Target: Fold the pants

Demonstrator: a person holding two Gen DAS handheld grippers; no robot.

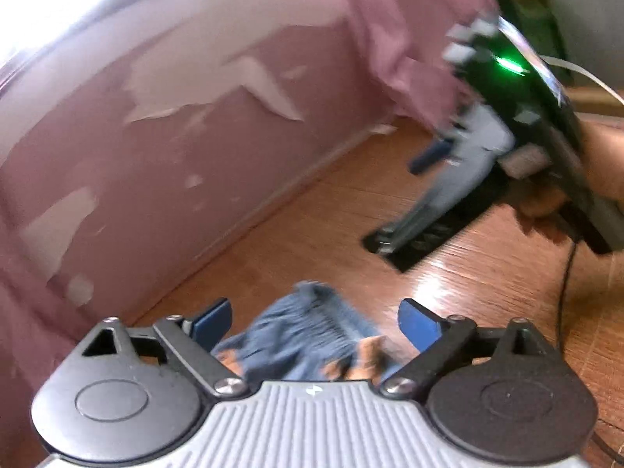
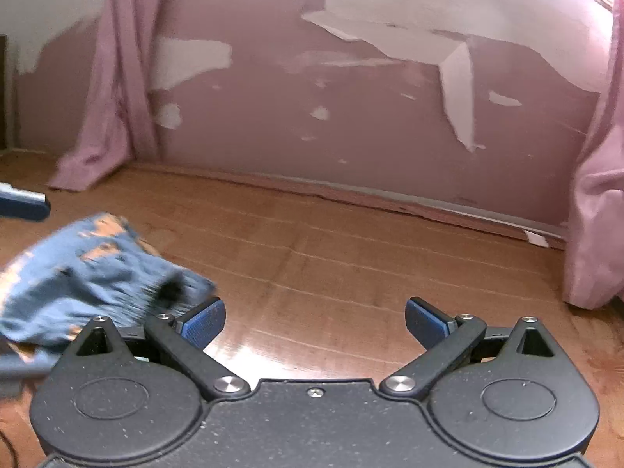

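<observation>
Left wrist view only: my right gripper (image 1: pixel 425 156), blurred, held by a hand (image 1: pixel 546 199).
Right wrist view only: both curtains (image 2: pixel 113 89).
Pants (image 1: pixel 308 335): bunched on the tabletop (image 2: pixel 312 241).
Left gripper (image 1: pixel 316 321): my jaws wide apart, pants between, no clamp.
Right gripper (image 2: pixel 314 321): my jaws wide apart, empty, pants (image 2: pixel 89 273) just left.

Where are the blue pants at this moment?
The blue pants lie bunched on the wooden floor, between the open left tool's fingers; in the right wrist view they sit left of the right tool.
</observation>
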